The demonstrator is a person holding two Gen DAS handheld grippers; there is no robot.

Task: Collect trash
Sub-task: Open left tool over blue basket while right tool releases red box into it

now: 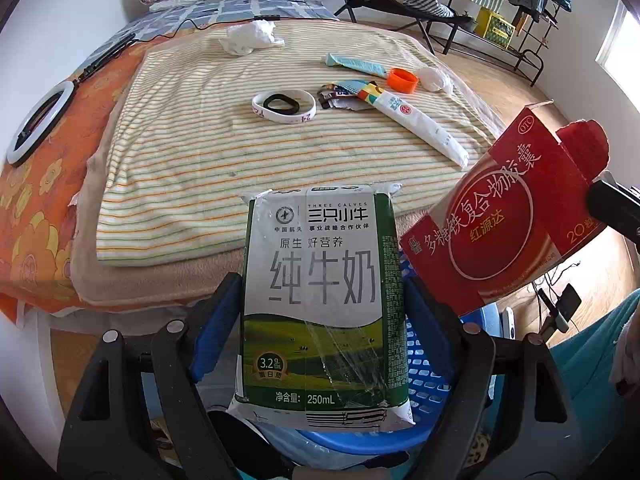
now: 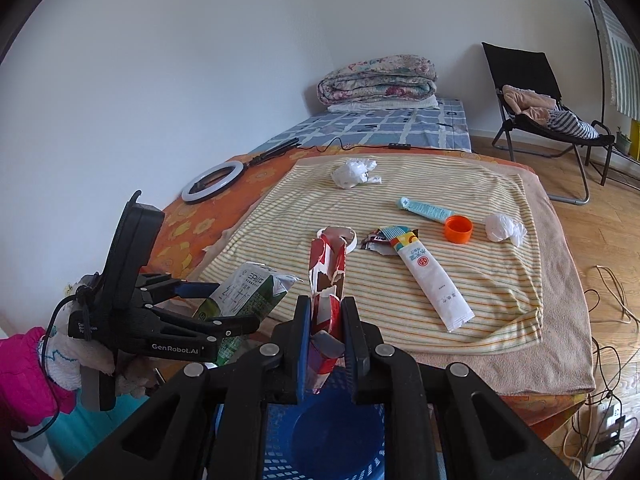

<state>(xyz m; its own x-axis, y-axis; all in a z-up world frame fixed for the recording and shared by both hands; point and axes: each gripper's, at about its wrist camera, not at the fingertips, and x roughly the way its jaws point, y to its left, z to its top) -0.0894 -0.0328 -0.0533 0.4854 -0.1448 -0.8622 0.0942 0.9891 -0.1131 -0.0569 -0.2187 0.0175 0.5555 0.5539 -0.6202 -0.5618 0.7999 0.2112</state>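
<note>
Over the blue basket [image 2: 336,436], at the near edge of the bed [image 1: 36,216], both claws carry trash. Left claw [image 1: 324,300]: jaws set wide and clamped on the sides of a flattened green-and-white milk carton [image 1: 320,300], held upright above the basket's rim. Right claw [image 2: 326,332]: jaws nearly together, pinching a crushed red medicine box [image 2: 326,276] edge-on, its lower end just above the basket opening; in the left wrist view the same box stands to the right of the carton, close beside it. Farther off, on the striped blanket [image 1: 200,160] covering the bed: a white wristband [image 1: 284,108] ringing a black band [image 1: 282,103], torn wrappers [image 1: 340,94], a long white sachet [image 1: 424,128], a teal tube [image 1: 354,64], an orange cap [image 1: 402,79] and two crumpled white tissues [image 1: 250,38]. Far left, on the orange floral sheet: a ring light [image 1: 40,124].
</note>
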